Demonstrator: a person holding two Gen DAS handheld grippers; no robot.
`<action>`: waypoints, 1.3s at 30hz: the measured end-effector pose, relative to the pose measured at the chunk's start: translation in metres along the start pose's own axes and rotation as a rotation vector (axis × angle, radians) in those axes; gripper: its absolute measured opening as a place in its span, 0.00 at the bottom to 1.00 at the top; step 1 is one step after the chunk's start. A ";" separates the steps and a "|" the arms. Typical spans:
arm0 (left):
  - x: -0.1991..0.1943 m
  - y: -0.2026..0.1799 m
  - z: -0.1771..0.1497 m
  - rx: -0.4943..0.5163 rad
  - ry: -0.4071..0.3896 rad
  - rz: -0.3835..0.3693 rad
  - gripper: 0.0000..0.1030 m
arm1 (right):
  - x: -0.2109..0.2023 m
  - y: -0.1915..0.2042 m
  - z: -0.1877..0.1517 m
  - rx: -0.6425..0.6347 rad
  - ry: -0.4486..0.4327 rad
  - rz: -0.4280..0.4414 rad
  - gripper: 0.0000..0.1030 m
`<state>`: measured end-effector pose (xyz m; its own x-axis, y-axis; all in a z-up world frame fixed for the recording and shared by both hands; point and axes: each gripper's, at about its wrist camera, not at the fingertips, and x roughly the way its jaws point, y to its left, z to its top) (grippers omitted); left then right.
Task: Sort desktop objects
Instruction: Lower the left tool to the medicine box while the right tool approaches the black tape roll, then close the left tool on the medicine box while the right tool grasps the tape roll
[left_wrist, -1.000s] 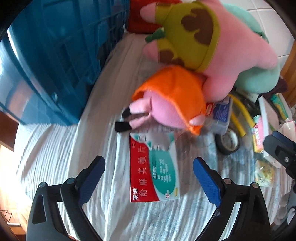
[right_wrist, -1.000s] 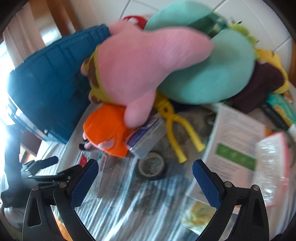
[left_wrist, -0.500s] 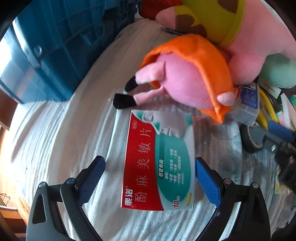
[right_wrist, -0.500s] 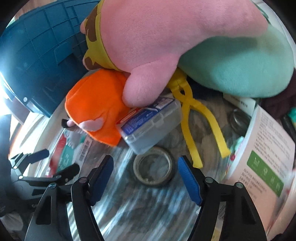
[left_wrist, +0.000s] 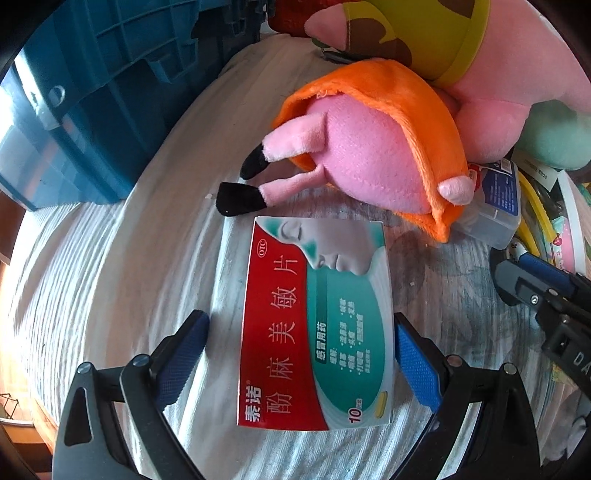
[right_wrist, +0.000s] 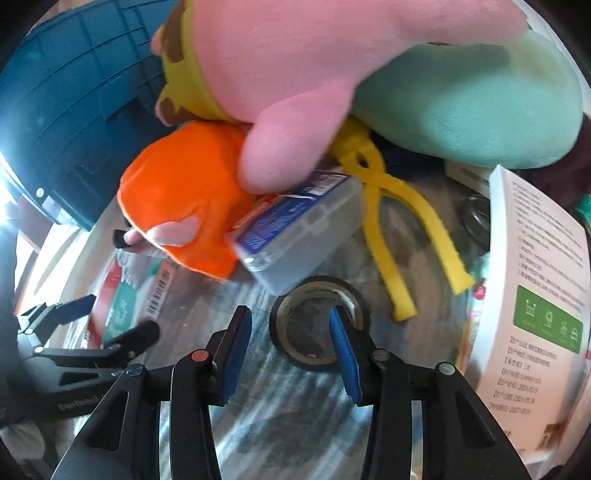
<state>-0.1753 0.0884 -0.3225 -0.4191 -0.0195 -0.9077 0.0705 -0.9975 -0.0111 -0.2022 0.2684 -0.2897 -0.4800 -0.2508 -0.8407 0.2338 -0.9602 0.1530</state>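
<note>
Medicine box (left_wrist: 314, 325) lies between open left tongs (left_wrist: 299, 363); right tongs (right_wrist: 291, 349) (half-open) straddle tape roll (right_wrist: 317, 325).

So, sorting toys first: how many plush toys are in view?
3, possibly more hidden: the orange-and-pink plush pig beside the medicine box, the pink plush with yellow-green shorts above it, and the mint-green plush behind.
</note>
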 end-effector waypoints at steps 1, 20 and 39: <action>0.000 0.000 -0.001 0.000 0.004 0.000 0.95 | -0.001 -0.001 0.000 0.005 -0.001 0.002 0.45; -0.010 0.002 -0.028 -0.015 -0.002 0.008 0.95 | -0.011 -0.002 -0.004 0.027 -0.023 -0.035 0.68; -0.035 0.000 -0.068 0.002 -0.038 0.013 0.70 | -0.006 0.015 0.000 0.015 -0.039 -0.068 0.58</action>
<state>-0.0994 0.0938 -0.3192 -0.4525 -0.0348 -0.8911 0.0742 -0.9972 0.0012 -0.1964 0.2553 -0.2824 -0.5272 -0.1891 -0.8284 0.1865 -0.9769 0.1043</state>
